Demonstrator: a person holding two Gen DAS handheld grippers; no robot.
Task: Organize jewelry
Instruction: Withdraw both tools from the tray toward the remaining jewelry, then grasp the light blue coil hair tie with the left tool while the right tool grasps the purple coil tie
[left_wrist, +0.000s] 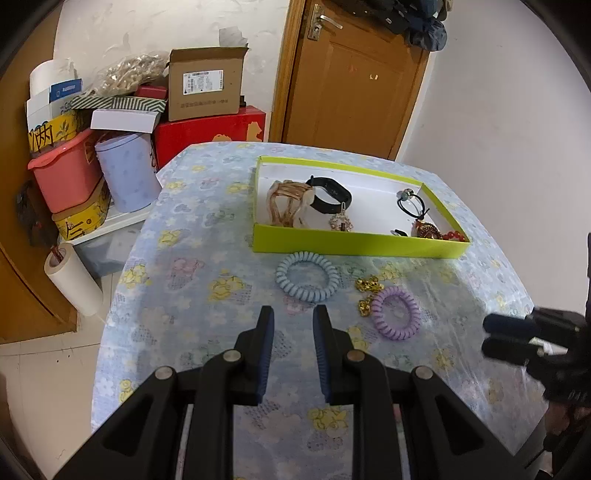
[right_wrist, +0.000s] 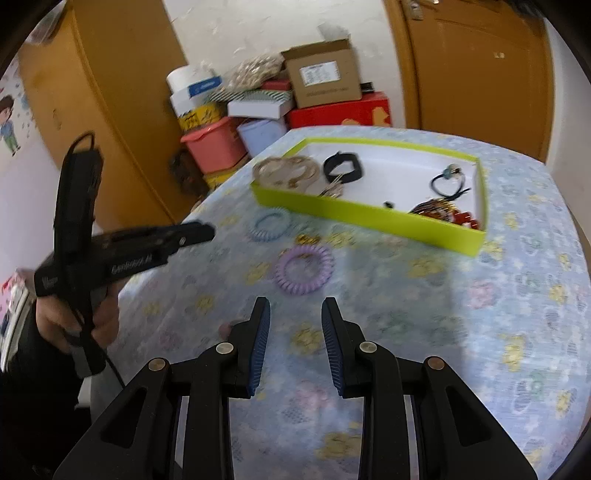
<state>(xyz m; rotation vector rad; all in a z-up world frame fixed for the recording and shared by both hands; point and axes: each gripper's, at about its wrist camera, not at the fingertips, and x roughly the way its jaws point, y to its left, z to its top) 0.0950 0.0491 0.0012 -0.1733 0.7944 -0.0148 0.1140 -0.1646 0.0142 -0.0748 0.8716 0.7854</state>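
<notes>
A lime-green box (left_wrist: 354, 245) (right_wrist: 369, 214) on the flowered tablecloth holds a tan hair claw (left_wrist: 288, 203), a black band (left_wrist: 328, 192), a black hair tie (left_wrist: 413, 203) and red beads (left_wrist: 452, 235). In front of the box lie a light-blue spiral hair tie (left_wrist: 306, 277) (right_wrist: 268, 224), a gold piece (left_wrist: 367, 293) (right_wrist: 308, 239) and a purple spiral hair tie (left_wrist: 396, 313) (right_wrist: 304, 268). My left gripper (left_wrist: 293, 314) stands open just short of the blue tie, nothing between its fingers. My right gripper (right_wrist: 295, 304) stands open just short of the purple tie, also empty.
Stacked boxes, a pink tub (left_wrist: 66, 170) and a lilac bin (left_wrist: 127, 171) stand off the table's far left. A paper roll (left_wrist: 74, 284) leans by the table's left edge. A wooden door (left_wrist: 354, 74) is behind the table. The right view is motion-blurred.
</notes>
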